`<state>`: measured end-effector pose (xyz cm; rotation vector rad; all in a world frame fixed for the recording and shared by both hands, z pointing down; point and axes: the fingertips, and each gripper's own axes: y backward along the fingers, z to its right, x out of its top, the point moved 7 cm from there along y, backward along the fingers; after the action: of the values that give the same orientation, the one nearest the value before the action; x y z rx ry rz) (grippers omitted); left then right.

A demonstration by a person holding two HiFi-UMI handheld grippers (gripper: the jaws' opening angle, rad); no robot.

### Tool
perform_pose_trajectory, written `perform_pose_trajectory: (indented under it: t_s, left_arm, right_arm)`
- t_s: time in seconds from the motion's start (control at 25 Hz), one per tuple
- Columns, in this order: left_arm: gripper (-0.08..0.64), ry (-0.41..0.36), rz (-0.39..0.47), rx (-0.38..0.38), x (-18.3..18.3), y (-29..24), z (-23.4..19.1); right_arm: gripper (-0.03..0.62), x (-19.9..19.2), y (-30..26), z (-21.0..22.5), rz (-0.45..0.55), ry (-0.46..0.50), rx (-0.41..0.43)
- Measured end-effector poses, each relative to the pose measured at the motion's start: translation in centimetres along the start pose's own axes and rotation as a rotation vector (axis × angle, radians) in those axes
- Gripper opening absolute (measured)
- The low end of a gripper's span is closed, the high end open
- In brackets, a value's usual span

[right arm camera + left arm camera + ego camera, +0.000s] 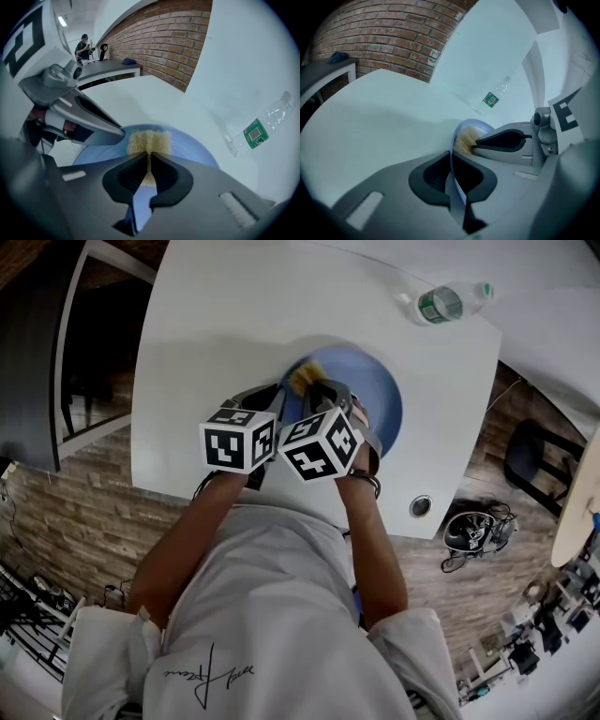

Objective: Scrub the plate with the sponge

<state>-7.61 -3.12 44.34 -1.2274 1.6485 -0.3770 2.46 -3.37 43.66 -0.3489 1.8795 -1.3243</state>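
The blue plate [380,395] is seen on the white counter [216,343], just in front of the person. Its left rim is gripped by the left tongs [451,157], whose jaws are pressed together on the thin blue edge. Whether the plate lies flat or is tilted a little cannot be told. The yellow sponge [149,140] is grasped by the right tongs [149,159]. The jaws are clenched on its near part, and the rest of it is spread out beyond the tips, against the surface of the plate. In the head view the sponge is found at the upper left part of the plate, close to the rim that is held by the left tongs. The two tongs are seen just beside each other. A plastic bottle [448,303] with a green label is laid on its side on the counter, well apart from the plate, at the far right.
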Motion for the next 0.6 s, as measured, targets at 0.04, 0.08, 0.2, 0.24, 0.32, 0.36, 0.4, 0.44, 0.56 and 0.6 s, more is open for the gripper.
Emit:
perform_pose_trajectory:
  t_s: [0.04,0.08,0.2,0.24,0.32,0.36,0.4,0.44,0.56,0.6]
  left_arm:
    - [0.016,0.001,0.0,0.001,0.0,0.0,0.0]
    - [0.017,0.002,0.001,0.001,0.0,0.0,0.0]
    - [0.017,0.009,0.0,-0.004,0.1,0.0,0.0]
    - [0.017,0.011,0.0,-0.006,0.1,0.0,0.0]
    - [0.017,0.014,-0.001,-0.007,0.1,0.0,0.0]
    - [0.017,0.013,-0.001,-0.007,0.1,0.1,0.0]
    - [0.017,0.011,0.0,-0.006,0.1,0.1,0.0]
    - [0.017,0.01,0.0,-0.005,0.0,0.1,0.0]
    - [0.017,0.011,-0.001,-0.008,0.0,0.1,0.0]
    - [0.017,0.012,-0.002,-0.01,0.0,0.0,0.0]
  right_arm:
    - [0.032,-0.1,0.0,-0.2,0.001,0.001,0.002]
    - [0.032,-0.1,0.0,-0.4,0.002,0.003,0.003]
    - [0.032,-0.3,0.2,-0.8,0.005,0.001,0.007]
    - [0.032,-0.3,0.3,-0.9,0.006,-0.003,0.011]
    - [0.032,-0.4,0.5,-1.1,0.008,-0.014,0.024]
    - [0.032,-0.6,0.6,-1.3,0.008,-0.019,0.031]
    - [0.032,-0.7,0.7,-1.4,0.009,-0.023,0.039]
    - [0.032,-0.8,0.8,-1.6,0.01,-0.029,0.047]
    - [0.032,-1.3,1.0,-2.0,0.017,-0.056,0.069]
    - [0.032,-1.4,1.1,-2.0,0.021,-0.068,0.078]
